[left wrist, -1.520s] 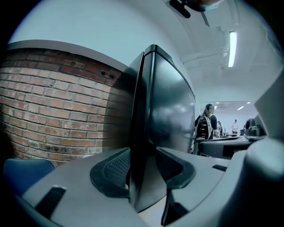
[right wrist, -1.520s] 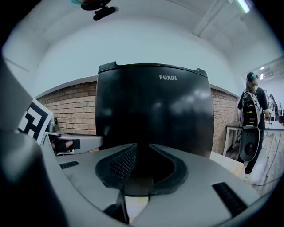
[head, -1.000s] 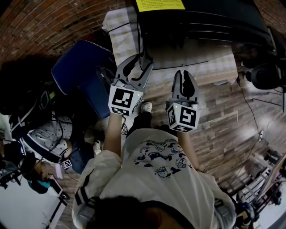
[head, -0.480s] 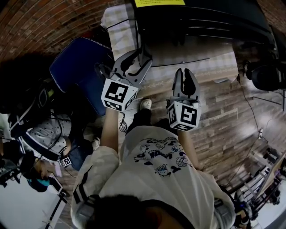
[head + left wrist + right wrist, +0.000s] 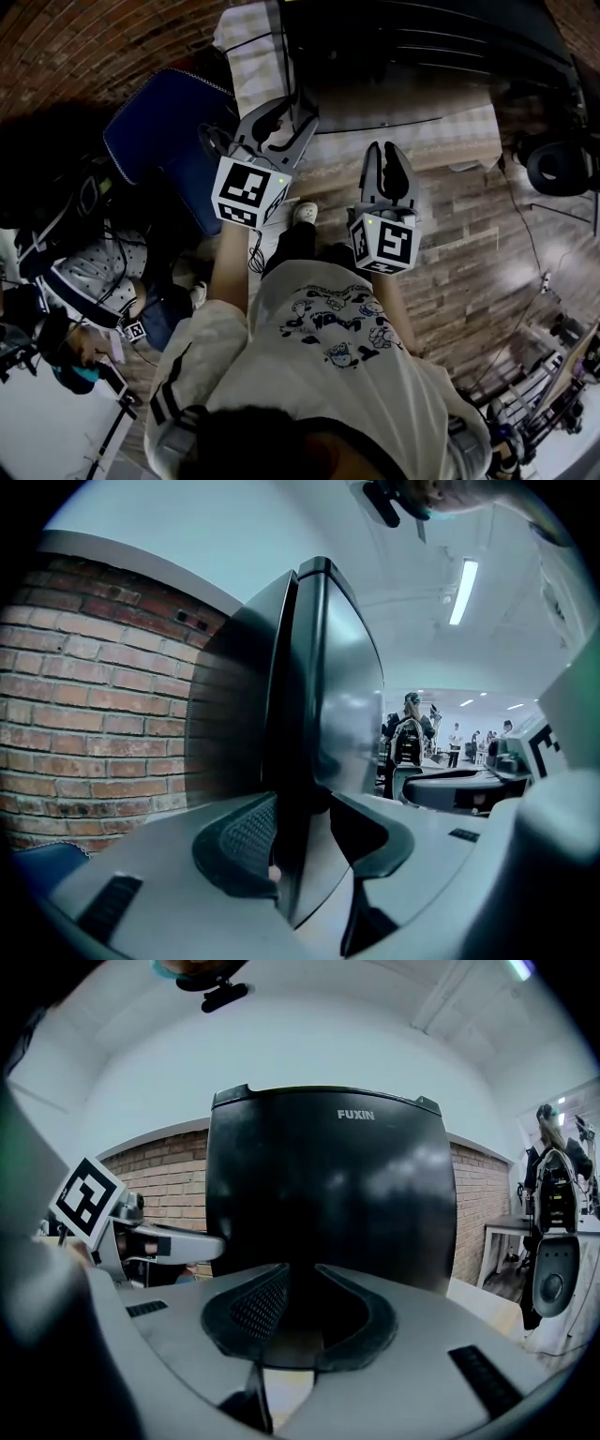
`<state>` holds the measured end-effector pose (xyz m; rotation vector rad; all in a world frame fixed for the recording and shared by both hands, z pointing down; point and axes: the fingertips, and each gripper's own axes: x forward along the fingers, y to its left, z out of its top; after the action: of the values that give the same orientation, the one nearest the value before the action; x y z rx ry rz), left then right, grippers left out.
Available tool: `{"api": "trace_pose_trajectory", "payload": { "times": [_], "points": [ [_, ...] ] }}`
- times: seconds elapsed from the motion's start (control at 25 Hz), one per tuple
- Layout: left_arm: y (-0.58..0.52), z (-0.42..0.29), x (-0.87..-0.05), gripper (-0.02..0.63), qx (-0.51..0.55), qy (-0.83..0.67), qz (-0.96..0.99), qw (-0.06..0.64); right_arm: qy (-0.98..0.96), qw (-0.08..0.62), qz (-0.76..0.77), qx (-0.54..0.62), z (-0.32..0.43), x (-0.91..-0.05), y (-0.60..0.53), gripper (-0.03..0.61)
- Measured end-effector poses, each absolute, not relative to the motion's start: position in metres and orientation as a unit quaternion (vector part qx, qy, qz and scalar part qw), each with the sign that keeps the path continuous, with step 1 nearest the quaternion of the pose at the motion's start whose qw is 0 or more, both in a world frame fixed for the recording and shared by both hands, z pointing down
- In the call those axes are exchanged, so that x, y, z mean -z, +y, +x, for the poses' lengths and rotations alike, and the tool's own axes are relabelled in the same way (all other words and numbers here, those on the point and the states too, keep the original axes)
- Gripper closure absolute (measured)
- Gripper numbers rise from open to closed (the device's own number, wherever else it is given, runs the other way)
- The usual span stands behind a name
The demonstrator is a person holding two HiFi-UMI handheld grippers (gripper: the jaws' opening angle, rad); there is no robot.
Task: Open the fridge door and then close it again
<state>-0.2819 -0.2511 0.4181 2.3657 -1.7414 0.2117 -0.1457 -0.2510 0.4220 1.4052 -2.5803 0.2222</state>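
- Set far ahead on the pale checked tablecloth (image 5: 422,131): the glossy black box-shaped fridge (image 5: 328,1194), door apparently shut against its body, or at most barely cracked.
- Straddling the door's left edge (image 5: 298,696) with the left gripper (image 5: 292,117), jaws spread wide, one on each side and not yet clamped. Placed so, probably, to catch the edge and swing the door outward.
- Held back to the right, facing the fridge front: the right gripper (image 5: 386,152), jaws drawn almost together, nothing between them, likely parked clear of the door's swing.
- Opening step barely begun, by the look of it.
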Motion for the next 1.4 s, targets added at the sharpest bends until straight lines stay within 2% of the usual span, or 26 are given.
{"api": "trace_pose_trajectory", "payload": {
  "times": [0.68,1.4],
  "points": [
    [-0.244,-0.278,-0.418,0.423,-0.076,-0.630,0.766,0.103,-0.877,0.082,0.469,-0.064,-0.117,-0.407,-0.235,0.488],
    [-0.160,-0.192,-0.419,0.443,-0.080,-0.624,0.772,0.089,-0.882,0.071,0.460,-0.067,-0.054,-0.398,-0.189,0.488]
  ]
}}
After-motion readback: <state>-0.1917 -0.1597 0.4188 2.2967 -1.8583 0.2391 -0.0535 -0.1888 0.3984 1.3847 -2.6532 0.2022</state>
